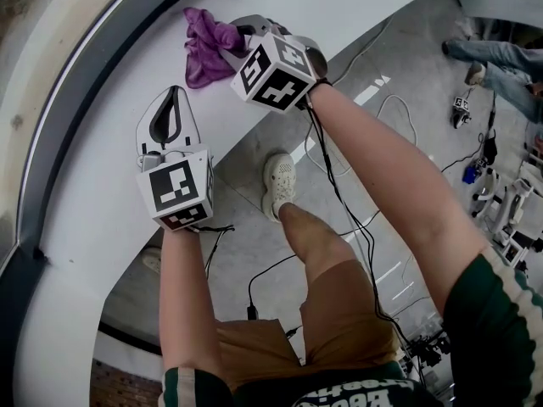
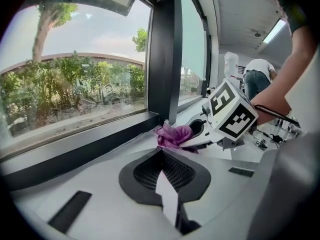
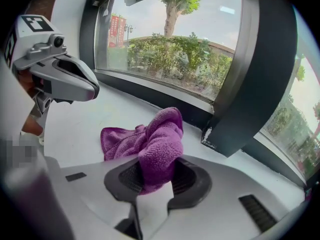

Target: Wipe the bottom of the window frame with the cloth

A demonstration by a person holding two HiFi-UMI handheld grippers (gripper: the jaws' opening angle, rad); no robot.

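ok, right tool (image 3: 155, 181) is clamped on the purple cloth (image 3: 161, 139). one fold stands up between the pads, and the rest trails over the white sill (image 3: 80, 134) toward 9 o'clock in the right gripper view. cloth lies on the sill near the dark bottom rail of the window frame (image 3: 150, 91), and i see a strip of bare sill between them. foot of the dark upright post (image 3: 250, 84) is at 2 o'clock of the cloth, apart from it. in the head view the cloth is at 11 o'clock, bunched at the right tool's tips.

left tool (image 2: 162, 179) has its jaws together with nothing between them. in the head view it sits at 7 o'clock of the right tool, over the sill and apart from the cloth; can't tell if it touches the sill. in the left gripper view the right tool and cloth show at 1 o'clock, just beside the post's foot.

trees (image 2: 50, 19) and shrubs show through the glass. head view also has the person's bare leg, a white shoe (image 1: 280, 181) on the grey floor (image 1: 407, 142), and black cables (image 1: 356, 227) running back from the right tool.
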